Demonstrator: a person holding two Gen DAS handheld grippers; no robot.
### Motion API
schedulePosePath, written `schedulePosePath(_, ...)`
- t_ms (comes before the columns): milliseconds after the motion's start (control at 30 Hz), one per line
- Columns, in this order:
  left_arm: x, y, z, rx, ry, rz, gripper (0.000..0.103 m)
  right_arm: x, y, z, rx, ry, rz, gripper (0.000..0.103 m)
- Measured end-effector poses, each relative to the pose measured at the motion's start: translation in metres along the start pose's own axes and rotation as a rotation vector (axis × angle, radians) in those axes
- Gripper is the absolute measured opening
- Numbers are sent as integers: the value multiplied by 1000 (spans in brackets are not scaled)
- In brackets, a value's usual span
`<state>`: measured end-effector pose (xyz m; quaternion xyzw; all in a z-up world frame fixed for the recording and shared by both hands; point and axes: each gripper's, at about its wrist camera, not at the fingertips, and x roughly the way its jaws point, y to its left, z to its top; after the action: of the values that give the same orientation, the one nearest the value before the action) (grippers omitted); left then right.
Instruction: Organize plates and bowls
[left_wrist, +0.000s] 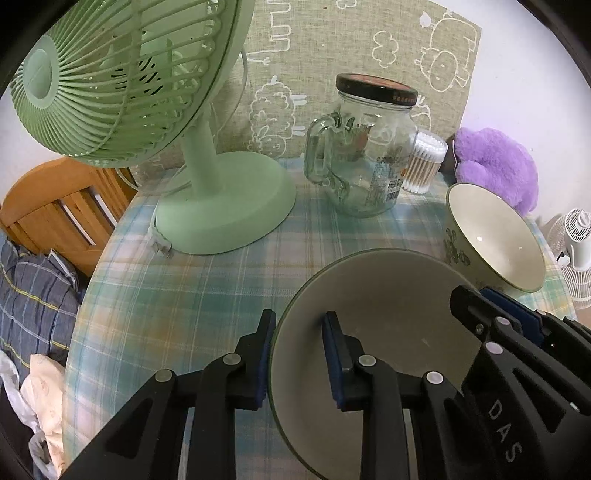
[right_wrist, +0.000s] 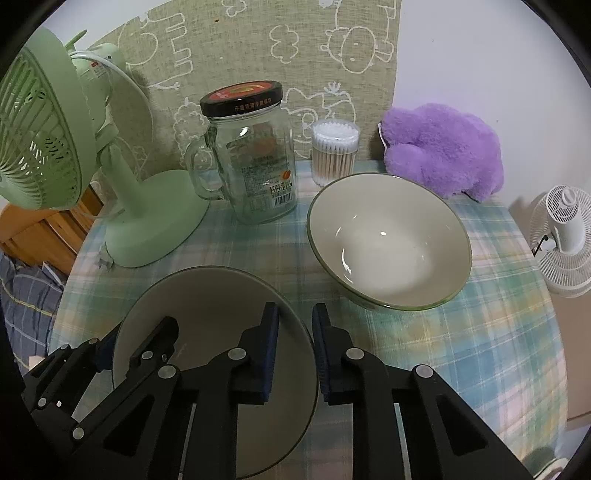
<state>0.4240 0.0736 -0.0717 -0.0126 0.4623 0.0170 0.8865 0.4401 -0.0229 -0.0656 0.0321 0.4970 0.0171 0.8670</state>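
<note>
A grey plate (left_wrist: 384, 306) lies on the plaid tablecloth, and shows in the right wrist view (right_wrist: 207, 306) too. My left gripper (left_wrist: 299, 354) straddles the plate's left rim, one finger outside and one inside, jaws slightly apart. My right gripper (right_wrist: 295, 354) straddles the plate's right rim the same way; it also shows in the left wrist view (left_wrist: 491, 314). A cream bowl (right_wrist: 388, 240) with a green rim stands upright to the right of the plate, behind my right gripper (left_wrist: 495, 236).
A green desk fan (left_wrist: 221, 199) stands at the back left. A glass jar with a black lid (right_wrist: 255, 162), a tub of cotton swabs (right_wrist: 334, 151) and a purple plush toy (right_wrist: 443, 147) line the back. A white fan (right_wrist: 565, 236) stands off the table's right edge.
</note>
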Motion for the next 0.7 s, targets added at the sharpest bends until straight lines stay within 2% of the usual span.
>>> schedulePosePath(67, -4, 0, 1, -4, -1, -9, 23, -5, 0, 0, -6, -6, -2, 19)
schedulePosePath(133, -10, 2, 3, -27, -11, -62, 13, -13, 1, 1, -14, -30, -3, 10)
schedulePosePath(167, -13, 2, 5, -35, -16, -87, 12, -18, -1, 4, -2, -29, 62, 2)
schedulePosePath(200, -13, 2, 6, -39, -5, -79, 12, -19, -3, 6, 20, -3, 92, 2)
schedulePosePath(267, -8, -1, 4, -15, 12, -23, 12, -19, -1, 7, 0, -6, 40, 2)
schedulePosePath(367, -8, -1, -1, -4, 11, -8, 15, -18, 0, 1, -6, 10, 56, 2)
schedulePosePath(433, -8, -1, -4, 0, 18, 5, 17, -20, 1, -2, -17, -5, 17, 3)
schedulePosePath(533, -10, -1, -5, 5, 11, 6, 30, -19, 0, -4, -24, 8, 1, 7)
schedulePosePath(567, -10, -1, -5, 8, 11, 6, 32, -19, 0, -4, -30, 2, 4, 12)
schedulePosePath(600, -11, -2, -5, 13, 9, 6, 35, -19, 0, -4, -34, 4, -7, 32)
schedulePosePath(667, -12, -4, -4, 19, 4, 0, 36, -19, -4, -5, -14, 0, -7, 62)
schedulePosePath(700, -13, -5, -4, 27, 1, 6, 36, -20, -6, -5, -3, -15, -10, 63)
